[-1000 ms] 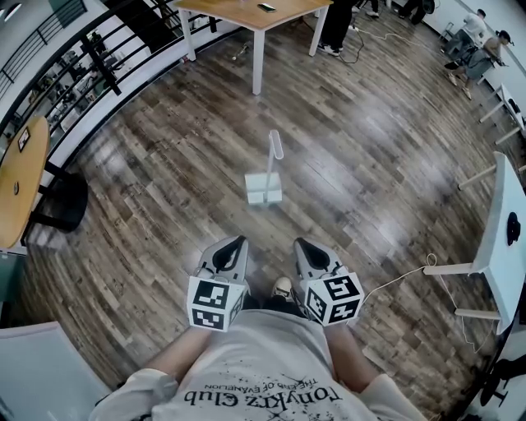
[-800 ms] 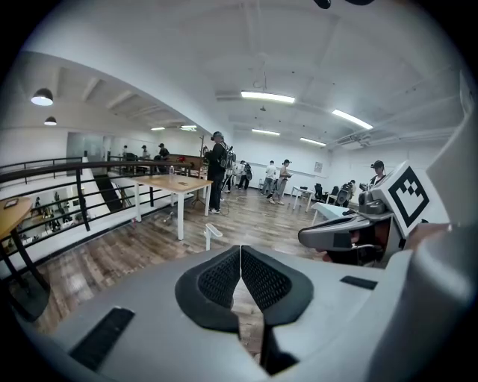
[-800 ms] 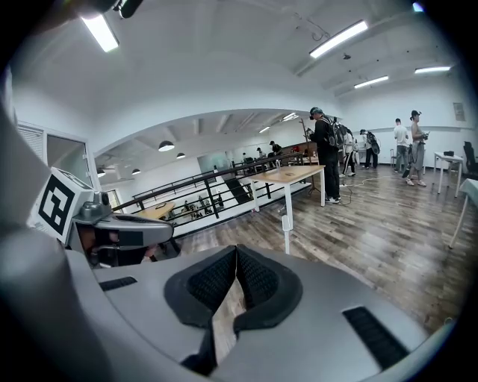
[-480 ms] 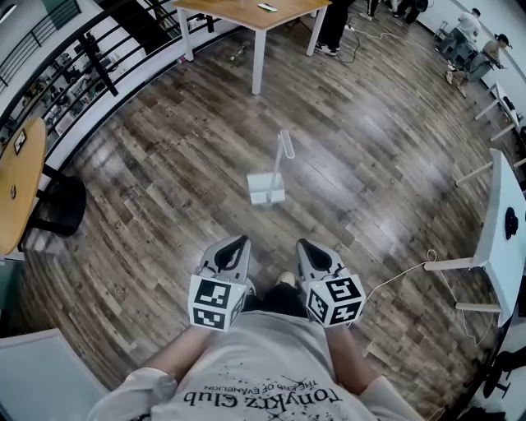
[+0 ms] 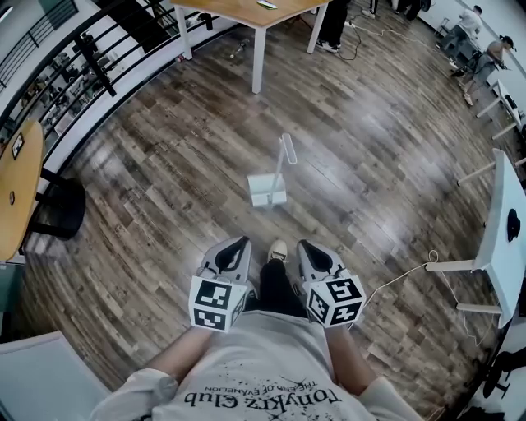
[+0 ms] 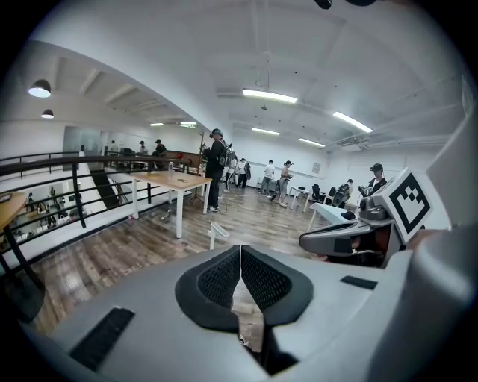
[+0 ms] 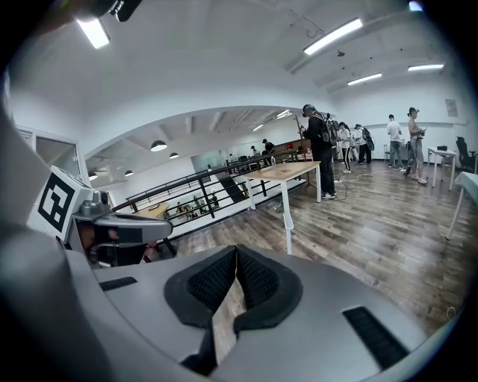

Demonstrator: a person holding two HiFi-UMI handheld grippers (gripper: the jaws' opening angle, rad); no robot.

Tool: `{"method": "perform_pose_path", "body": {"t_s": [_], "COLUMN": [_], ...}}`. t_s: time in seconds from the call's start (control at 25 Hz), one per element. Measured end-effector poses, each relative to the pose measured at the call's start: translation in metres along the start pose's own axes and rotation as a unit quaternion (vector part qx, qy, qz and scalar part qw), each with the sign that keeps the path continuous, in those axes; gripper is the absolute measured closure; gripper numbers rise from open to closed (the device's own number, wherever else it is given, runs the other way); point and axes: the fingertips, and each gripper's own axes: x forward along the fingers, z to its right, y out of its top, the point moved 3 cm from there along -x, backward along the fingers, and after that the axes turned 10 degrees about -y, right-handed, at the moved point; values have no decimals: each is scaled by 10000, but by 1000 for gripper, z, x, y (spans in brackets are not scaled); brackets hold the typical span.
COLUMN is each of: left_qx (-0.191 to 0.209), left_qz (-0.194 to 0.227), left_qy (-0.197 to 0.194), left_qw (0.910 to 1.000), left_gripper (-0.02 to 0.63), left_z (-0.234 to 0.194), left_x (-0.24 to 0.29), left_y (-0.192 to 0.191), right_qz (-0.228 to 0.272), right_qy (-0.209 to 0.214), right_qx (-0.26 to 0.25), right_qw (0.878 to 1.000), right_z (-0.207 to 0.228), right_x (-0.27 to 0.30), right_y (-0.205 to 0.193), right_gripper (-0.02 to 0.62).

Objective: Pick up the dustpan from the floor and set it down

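A white dustpan (image 5: 267,190) stands on the wooden floor ahead of me, its long handle (image 5: 286,153) upright and leaning slightly right. In the left gripper view the dustpan (image 6: 217,235) shows small, beyond the jaws. My left gripper (image 5: 238,245) and right gripper (image 5: 305,247) are side by side, close to my body, well short of the dustpan. Both point forward and somewhat down. In each gripper view the left gripper (image 6: 240,251) and the right gripper (image 7: 236,251) have their dark ribbed pads meeting at the tips, with nothing between them.
My shoe (image 5: 279,249) is between the grippers. A wooden table (image 5: 246,12) stands beyond the dustpan, a white table (image 5: 503,234) at right with a cable (image 5: 399,278) on the floor. A round table (image 5: 18,185), black stool (image 5: 59,207) and railing (image 5: 82,70) line the left. People stand far back.
I have stepped forward: the dustpan sits nearer to the grippers in the head view, and my shoe has come forward between them. Both grippers stay shut and side by side.
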Motion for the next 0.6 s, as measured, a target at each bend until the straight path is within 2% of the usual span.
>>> {"method": "perform_pose_path", "body": {"t_s": [0.32, 0.6], "left_qx": [-59, -53], "left_qz": [-8, -62], "left_qy": [89, 188], "left_qw": [9999, 9998], "left_gripper": [581, 581], "left_z": [-20, -42], "left_x": [50, 105], "left_y": [27, 60], "right_qz": [9, 34], "right_qy": [66, 153], "right_qx": [4, -84], "right_qw": [10000, 9998], "right_z": [39, 80], "right_x": [42, 91], "right_y": [29, 70], "right_gripper": [569, 569]}}
